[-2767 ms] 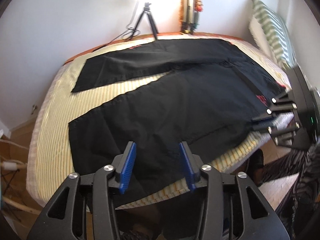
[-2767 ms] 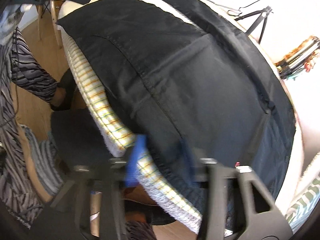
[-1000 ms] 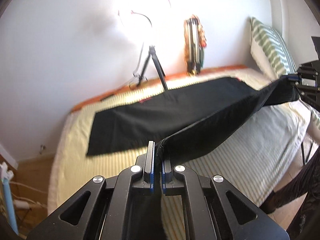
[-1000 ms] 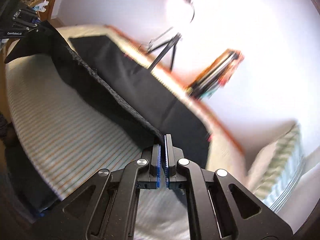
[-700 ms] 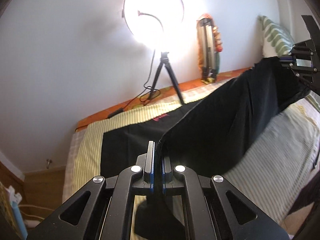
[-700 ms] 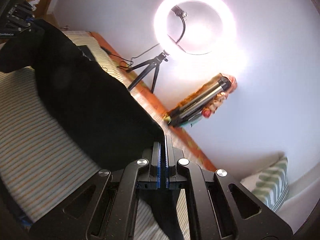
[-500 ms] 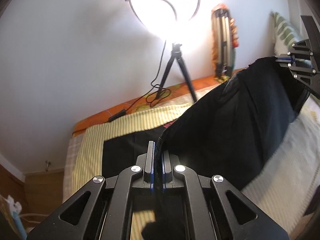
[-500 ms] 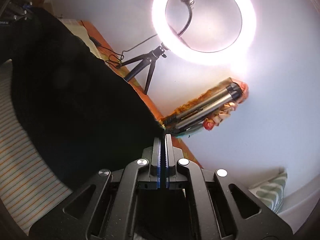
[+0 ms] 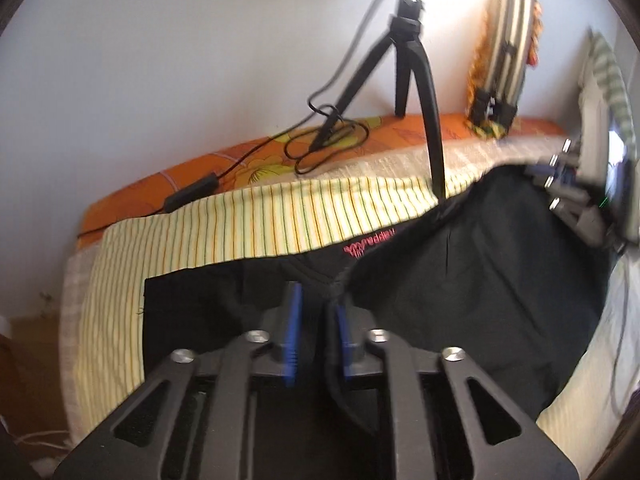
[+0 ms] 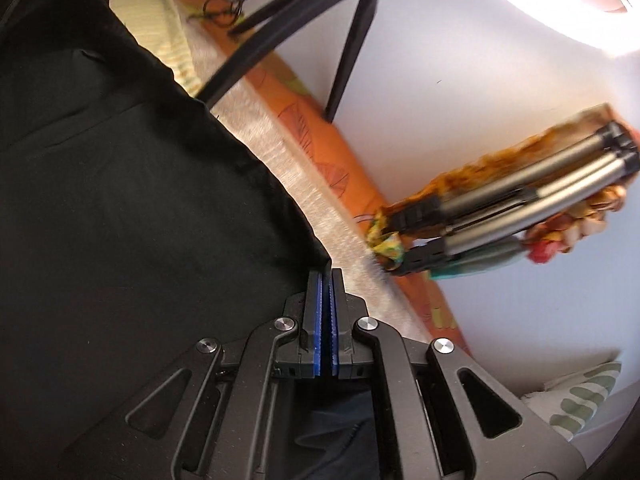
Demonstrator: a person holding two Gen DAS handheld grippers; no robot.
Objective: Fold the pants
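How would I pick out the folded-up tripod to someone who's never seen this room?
Follow the bed to its far edge at the white wall. On the orange sheet stands a black tripod; to its right leans the folded tripod. Only it has silver legs bundled together, wrapped in orange patterned cloth.

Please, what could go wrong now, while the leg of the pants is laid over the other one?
The left gripper is opening while the right gripper grips the black fabric pants, so the fold may land crooked. The fabric edge lies close to a black tripod leg and may catch it.
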